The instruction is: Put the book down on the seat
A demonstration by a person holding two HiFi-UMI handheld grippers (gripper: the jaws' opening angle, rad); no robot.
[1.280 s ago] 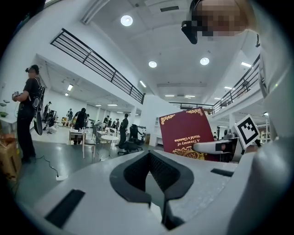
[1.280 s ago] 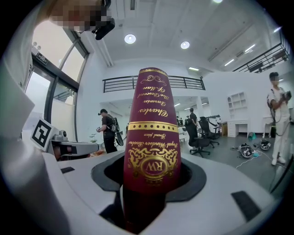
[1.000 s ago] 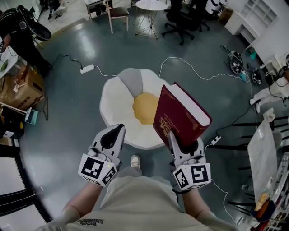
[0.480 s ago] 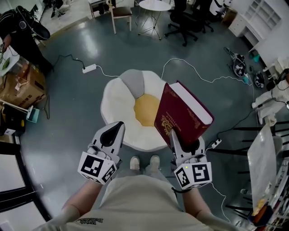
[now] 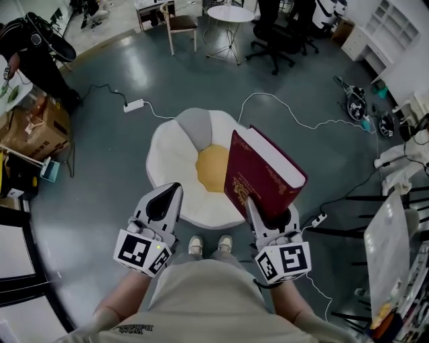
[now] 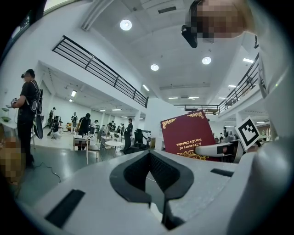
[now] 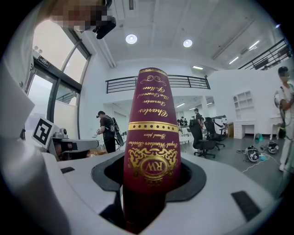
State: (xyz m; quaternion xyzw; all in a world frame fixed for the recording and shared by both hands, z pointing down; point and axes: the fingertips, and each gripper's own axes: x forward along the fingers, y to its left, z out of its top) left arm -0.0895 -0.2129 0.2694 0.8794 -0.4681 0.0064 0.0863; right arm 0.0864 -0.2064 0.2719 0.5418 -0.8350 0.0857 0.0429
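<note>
A thick maroon book (image 5: pixel 263 175) with gold print stands tilted on its lower end in my right gripper (image 5: pixel 268 216), over the right edge of the seat. The right gripper view shows the jaws shut on the foot of its spine (image 7: pixel 151 137). The seat (image 5: pixel 173 155) is a low white flower-shaped cushion with a yellow centre (image 5: pixel 213 167), on the floor just ahead of me. My left gripper (image 5: pixel 164 201) hovers over the seat's front left edge, shut and empty (image 6: pixel 154 181). Its view shows the book's cover (image 6: pixel 187 134) to the right.
White cables and a power strip (image 5: pixel 133 105) lie on the grey floor behind the seat. A round table (image 5: pixel 226 12), a wooden chair (image 5: pixel 181 19) and office chairs (image 5: pixel 278 40) stand farther back. A person (image 5: pixel 33 50) and cardboard boxes (image 5: pixel 30 130) are at left, a white table (image 5: pixel 389 241) at right.
The wearer has stepped up to the seat: both shoes now show at its front edge. The book has shifted slightly left with the right gripper and stays gripped. The left gripper stays shut.
</note>
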